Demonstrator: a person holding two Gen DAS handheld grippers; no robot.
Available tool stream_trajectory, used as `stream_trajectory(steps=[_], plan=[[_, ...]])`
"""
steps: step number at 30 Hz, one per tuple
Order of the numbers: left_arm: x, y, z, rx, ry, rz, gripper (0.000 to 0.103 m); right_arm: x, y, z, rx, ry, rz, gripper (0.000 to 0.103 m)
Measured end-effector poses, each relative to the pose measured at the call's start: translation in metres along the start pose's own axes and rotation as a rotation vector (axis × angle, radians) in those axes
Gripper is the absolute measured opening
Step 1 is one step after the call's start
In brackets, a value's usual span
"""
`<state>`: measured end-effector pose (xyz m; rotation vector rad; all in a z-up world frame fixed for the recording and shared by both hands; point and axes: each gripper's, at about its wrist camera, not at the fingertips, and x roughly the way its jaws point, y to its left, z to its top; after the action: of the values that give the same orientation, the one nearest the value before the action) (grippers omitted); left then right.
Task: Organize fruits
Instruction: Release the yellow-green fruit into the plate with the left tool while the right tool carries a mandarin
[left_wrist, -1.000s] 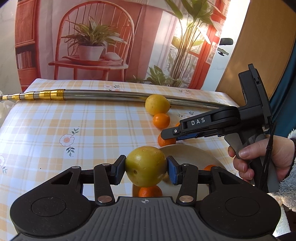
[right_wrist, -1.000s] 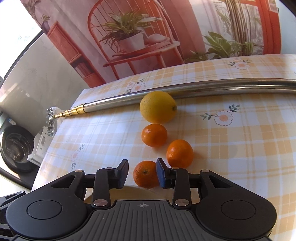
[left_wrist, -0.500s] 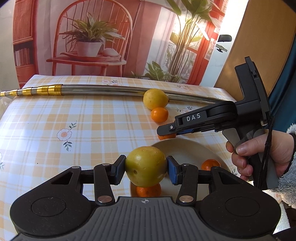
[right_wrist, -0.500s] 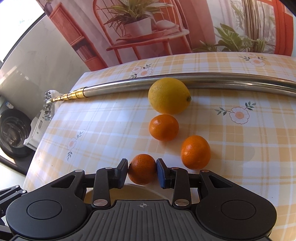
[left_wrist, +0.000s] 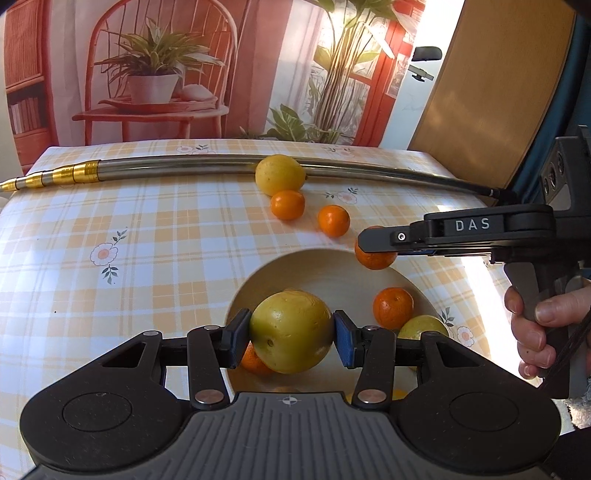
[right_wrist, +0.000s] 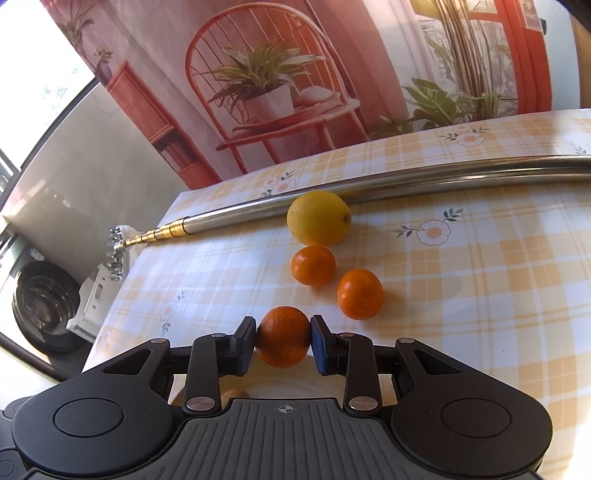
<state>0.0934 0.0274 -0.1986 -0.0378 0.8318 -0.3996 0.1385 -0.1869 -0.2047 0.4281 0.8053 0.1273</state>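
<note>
- A yellow-green fruit (left_wrist: 291, 331) is clamped between the blue pads of the left gripper (left_wrist: 291, 338), both pads pressed against its sides.
- The fruit is held above the pale bowl (left_wrist: 332, 280), with the bowl's hollow seen behind and beneath it.
- Inside the bowl, one orange (left_wrist: 392, 308) is seen toward the right side, a greenish-yellow fruit (left_wrist: 421, 326) just beside it, and another orange (left_wrist: 253, 360) partly hidden under the held fruit.
- A small orange (right_wrist: 283, 336) is pinched in the right gripper (right_wrist: 283, 341), its jaws drawn narrow around it.
- From the left wrist view, that same orange (left_wrist: 373, 256) is shown at the bowl's far right rim, under the fingers of the right gripper (left_wrist: 376, 240); whether it is touching the rim cannot be told.
- The right gripper's handle is gripped by the person's hand (left_wrist: 535, 328) at the right edge.
- On the checked tablecloth (right_wrist: 461, 295), three fruits are left outside the bowl: a lemon (right_wrist: 318, 218) touching the metal pole (right_wrist: 424, 177), a tangerine (right_wrist: 313, 265) just in front of it, and a second tangerine (right_wrist: 360, 293) near that one, apart from it.
- The pole is laid across the far part of the table, its gold telescopic end (left_wrist: 55, 177) pointing left.
</note>
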Motion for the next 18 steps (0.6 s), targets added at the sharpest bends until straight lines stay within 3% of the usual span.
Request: stream_trajectory(steps=[8, 18], plan=[[0.013, -0.012, -0.005, 0.022, 0.075, -0.041, 0.05, -0.039, -0.011, -0.035, 0.012, -0.069, -0.009, 0.029], [0.019, -0.015, -0.006, 0.016, 0.109, -0.053, 0.05, -0.056, -0.014, -0.056, 0.019, -0.093, -0.007, 0.029]])
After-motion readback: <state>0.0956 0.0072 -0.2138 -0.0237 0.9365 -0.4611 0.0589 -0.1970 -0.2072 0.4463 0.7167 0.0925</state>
